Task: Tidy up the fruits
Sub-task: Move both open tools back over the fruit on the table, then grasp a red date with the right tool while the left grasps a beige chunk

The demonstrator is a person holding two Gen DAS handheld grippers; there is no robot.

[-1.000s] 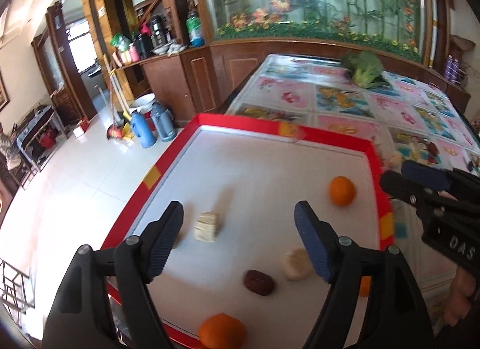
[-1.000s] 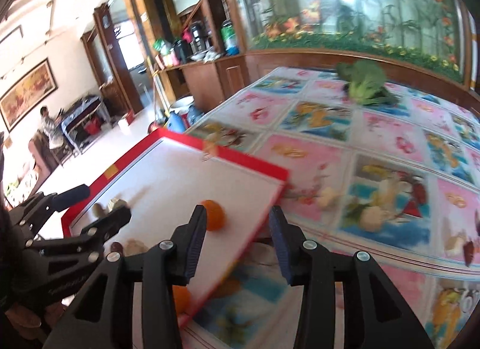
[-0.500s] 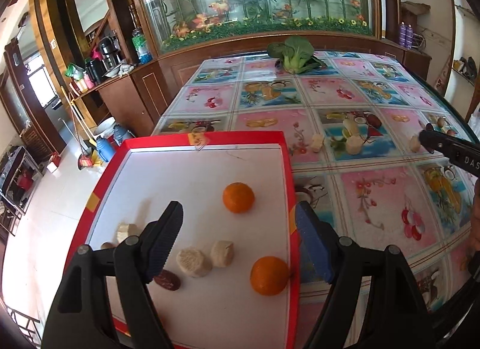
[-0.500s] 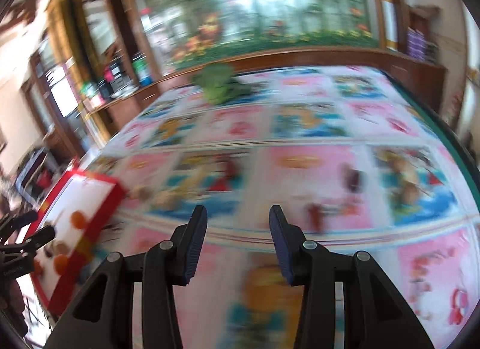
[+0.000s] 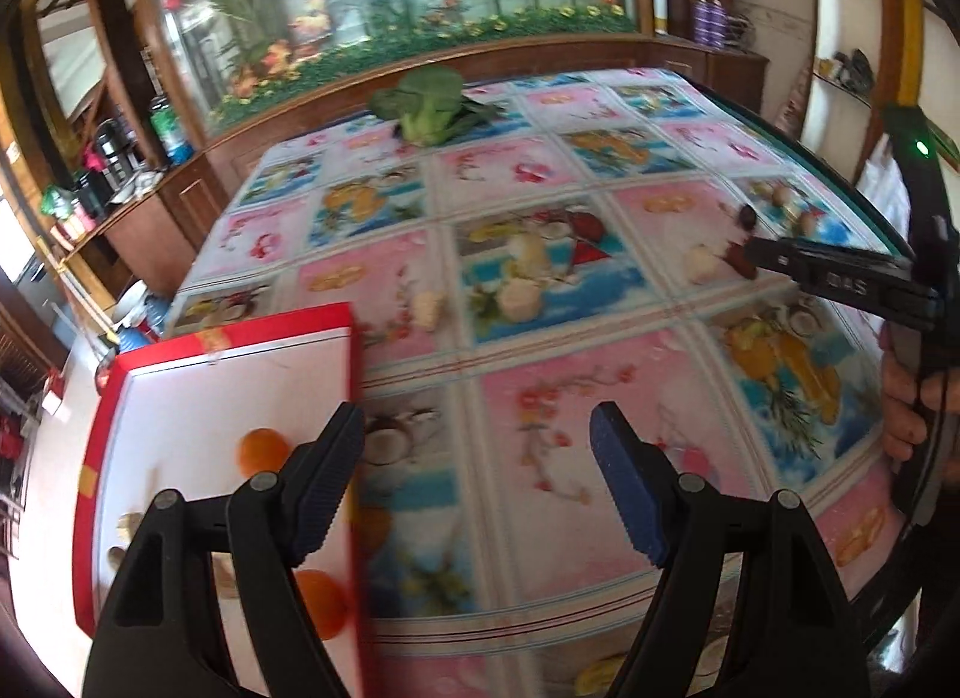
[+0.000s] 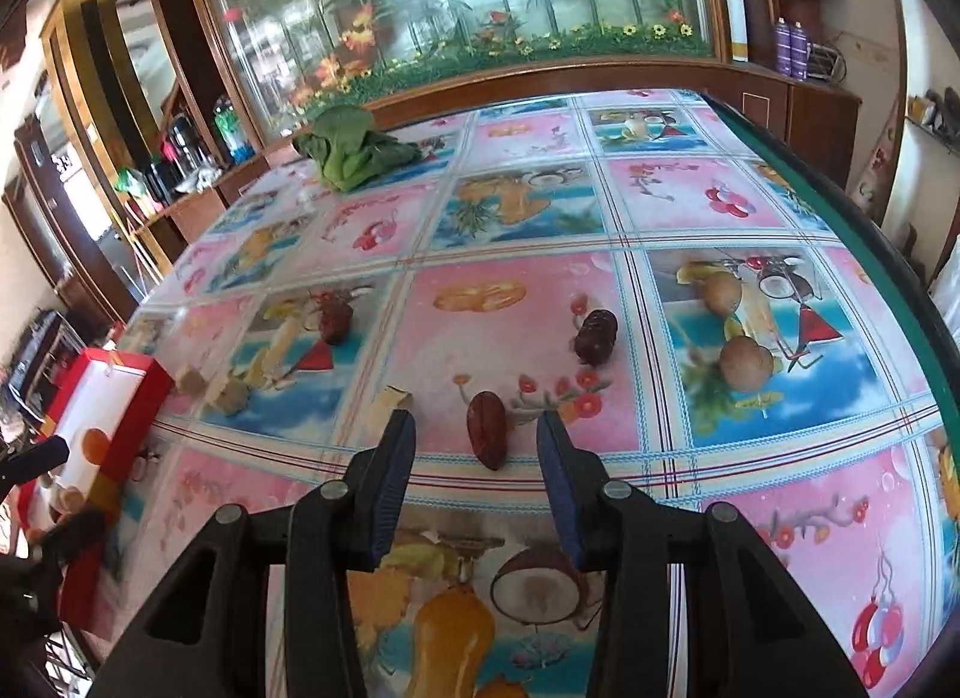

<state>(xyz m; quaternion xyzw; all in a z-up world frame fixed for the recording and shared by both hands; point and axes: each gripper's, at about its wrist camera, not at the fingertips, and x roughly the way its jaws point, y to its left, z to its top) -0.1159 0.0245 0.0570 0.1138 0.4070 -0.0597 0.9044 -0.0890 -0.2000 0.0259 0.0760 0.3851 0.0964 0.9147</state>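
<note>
My right gripper (image 6: 476,446) hovers low over the fruit-print tablecloth. A dark red date (image 6: 487,437) lies on the cloth between its fingertips; the jaws are closing and neither pad touches it. Two more dates (image 6: 596,335) (image 6: 334,318) lie farther off, with two round brown fruits (image 6: 746,362) to the right. My left gripper (image 5: 480,458) stands open and empty beside the red-rimmed white tray (image 5: 354,374), which holds two oranges (image 5: 262,451) and several small pieces. The right gripper (image 5: 757,254) shows at the right in the left wrist view.
Pale fruit chunks (image 6: 231,395) (image 5: 519,299) lie loose on the cloth between tray and dates. A leafy green vegetable (image 6: 351,149) sits at the far side. The table's dark green edge (image 6: 888,254) curves along the right; a wooden cabinet stands behind.
Both views have swung right, away from the tray. The right gripper went from the tray's edge to the dates and its jaws narrowed. The left gripper now sits over the cloth past the tray's rim.
</note>
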